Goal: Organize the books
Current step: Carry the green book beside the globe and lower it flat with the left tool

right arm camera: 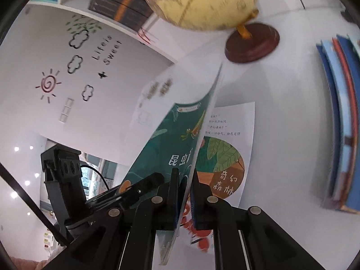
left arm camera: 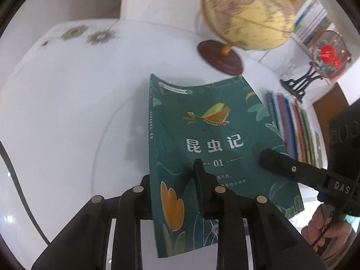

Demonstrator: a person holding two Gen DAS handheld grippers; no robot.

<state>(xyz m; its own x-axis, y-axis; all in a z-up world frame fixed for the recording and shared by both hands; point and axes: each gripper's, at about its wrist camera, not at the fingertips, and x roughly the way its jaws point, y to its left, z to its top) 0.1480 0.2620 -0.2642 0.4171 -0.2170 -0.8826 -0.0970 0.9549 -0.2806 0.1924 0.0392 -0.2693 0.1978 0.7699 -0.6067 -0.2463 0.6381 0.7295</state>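
Note:
A green book [left arm camera: 202, 135] with an insect on its cover is held up above the white table [left arm camera: 67, 90]. My left gripper [left arm camera: 173, 191] is shut on its lower edge. My right gripper [right arm camera: 185, 191] is shut on the same green book [right arm camera: 175, 139] at its side edge; one right finger [left arm camera: 283, 166] reaches in over the cover in the left wrist view. A white book with a round leaf picture [right arm camera: 225, 157] lies flat on the table under it. A row of upright books [left arm camera: 290, 126] stands to the right and shows blurred in the right wrist view [right arm camera: 342, 121].
A yellow globe [left arm camera: 247, 15] on a dark red base [left arm camera: 220, 57] stands behind the books. A round red flower ornament on a black stand [left arm camera: 326, 54] sits at the right. Shelves of books [right arm camera: 121, 2] line the wall.

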